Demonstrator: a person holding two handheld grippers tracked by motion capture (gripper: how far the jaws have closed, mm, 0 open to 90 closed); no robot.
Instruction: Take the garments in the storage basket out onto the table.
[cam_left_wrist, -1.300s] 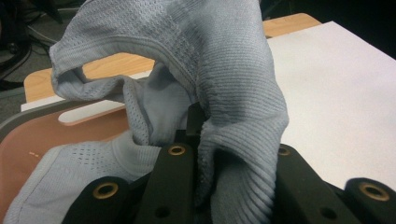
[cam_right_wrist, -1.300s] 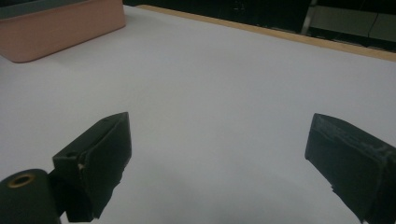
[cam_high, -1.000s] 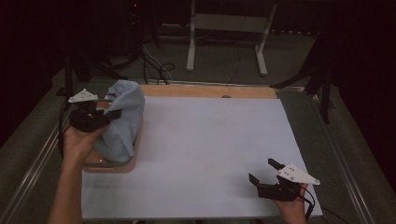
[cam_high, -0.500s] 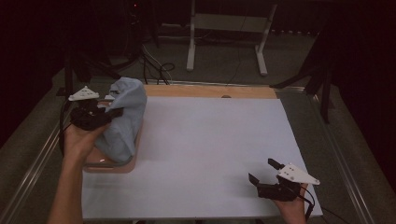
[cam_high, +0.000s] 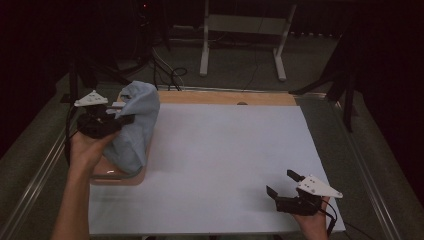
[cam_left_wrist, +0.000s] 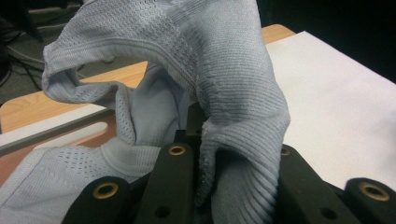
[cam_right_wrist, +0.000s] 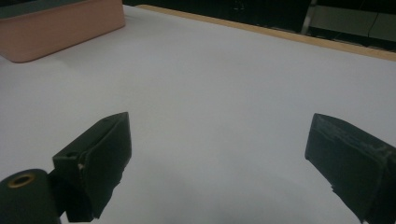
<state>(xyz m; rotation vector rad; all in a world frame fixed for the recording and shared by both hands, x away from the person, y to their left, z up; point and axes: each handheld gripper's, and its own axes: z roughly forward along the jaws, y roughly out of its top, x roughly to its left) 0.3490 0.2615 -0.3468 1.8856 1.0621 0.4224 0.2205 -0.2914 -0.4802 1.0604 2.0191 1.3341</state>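
The left gripper (cam_high: 122, 120) is clamped on a pale blue ribbed knit garment (cam_high: 134, 125), held raised at the left side of the table. In the left gripper view a fold of the pale blue ribbed knit garment (cam_left_wrist: 233, 107) is pinched between the two black jaws and drapes over them. Its lower part hangs down into a shallow pink rectangular tray (cam_high: 117, 176) that sits at the left edge of the white table sheet (cam_high: 225, 160). How much of the fabric rests on the tray floor is hard to judge, because the cloth covers it.

The right gripper (cam_high: 284, 184) sits low at the near right corner of the sheet, jaws spread wide with nothing between them. In the right gripper view the right gripper (cam_right_wrist: 219, 154) faces bare white sheet, with the pink tray (cam_right_wrist: 60, 28) well apart at the upper left.

A strip of bare wooden tabletop (cam_high: 225, 97) borders the far edge of the sheet. The whole middle of the sheet between the two grippers is open.
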